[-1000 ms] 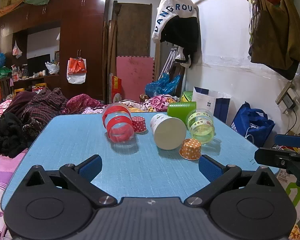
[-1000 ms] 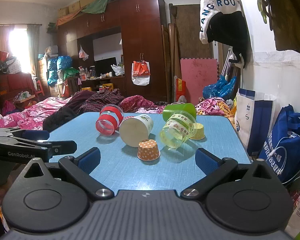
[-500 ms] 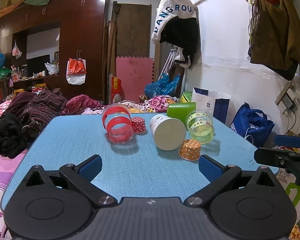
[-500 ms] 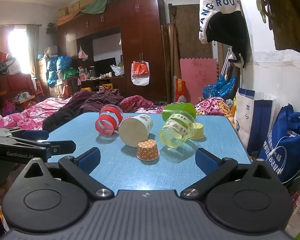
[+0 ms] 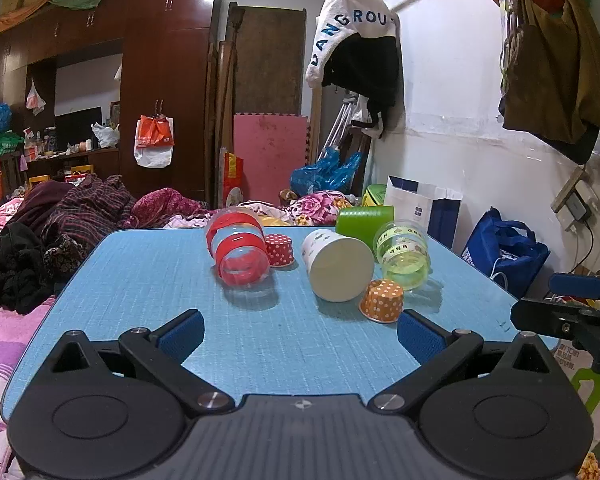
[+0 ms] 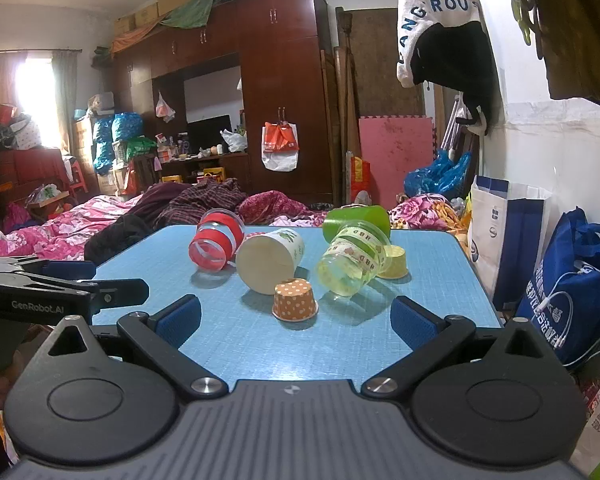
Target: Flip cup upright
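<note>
Several cups lie on a blue table (image 5: 140,280). A clear cup with red bands (image 5: 238,252) (image 6: 216,244), a white paper cup (image 5: 336,266) (image 6: 270,258), a clear yellow-green cup (image 5: 404,254) (image 6: 352,262) and a green cup (image 5: 362,220) (image 6: 356,216) lie on their sides. An orange dotted cup (image 5: 382,300) (image 6: 294,298), a red dotted cup (image 5: 280,248) and a yellow cup (image 6: 396,266) stand upside down. My left gripper (image 5: 300,330) and right gripper (image 6: 296,316) are open and empty, near the table's front edge.
The table's right edge is near a white wall with a white paper bag (image 6: 500,232) and a blue bag (image 6: 572,280) on the floor. A bed with piled clothes (image 5: 60,220) lies left of and behind the table.
</note>
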`<state>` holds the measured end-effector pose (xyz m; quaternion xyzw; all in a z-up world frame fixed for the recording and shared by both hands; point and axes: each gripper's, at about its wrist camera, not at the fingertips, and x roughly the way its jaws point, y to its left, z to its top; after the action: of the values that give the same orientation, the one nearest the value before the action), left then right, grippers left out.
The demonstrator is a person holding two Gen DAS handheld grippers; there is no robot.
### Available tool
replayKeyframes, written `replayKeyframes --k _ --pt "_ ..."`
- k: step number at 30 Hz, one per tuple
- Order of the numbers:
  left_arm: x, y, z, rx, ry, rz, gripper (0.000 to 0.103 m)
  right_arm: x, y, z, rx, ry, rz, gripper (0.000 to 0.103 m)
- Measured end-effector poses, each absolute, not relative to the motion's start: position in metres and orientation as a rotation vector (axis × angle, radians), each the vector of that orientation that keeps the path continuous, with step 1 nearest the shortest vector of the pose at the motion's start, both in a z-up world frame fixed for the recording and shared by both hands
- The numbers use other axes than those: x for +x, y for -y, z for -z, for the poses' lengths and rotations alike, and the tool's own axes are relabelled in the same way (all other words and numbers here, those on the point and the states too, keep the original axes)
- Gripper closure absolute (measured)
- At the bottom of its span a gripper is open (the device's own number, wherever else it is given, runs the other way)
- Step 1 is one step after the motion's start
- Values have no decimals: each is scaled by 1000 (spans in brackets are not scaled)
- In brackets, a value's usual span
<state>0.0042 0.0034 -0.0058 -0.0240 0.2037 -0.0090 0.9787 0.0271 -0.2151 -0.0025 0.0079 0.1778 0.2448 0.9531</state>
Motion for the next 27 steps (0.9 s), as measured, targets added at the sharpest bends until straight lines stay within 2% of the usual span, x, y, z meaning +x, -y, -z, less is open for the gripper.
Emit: replayKeyframes --k 27 --pt "5 -7 7 -66 -408 25 0 27 215 4 18 -365 -497 1"
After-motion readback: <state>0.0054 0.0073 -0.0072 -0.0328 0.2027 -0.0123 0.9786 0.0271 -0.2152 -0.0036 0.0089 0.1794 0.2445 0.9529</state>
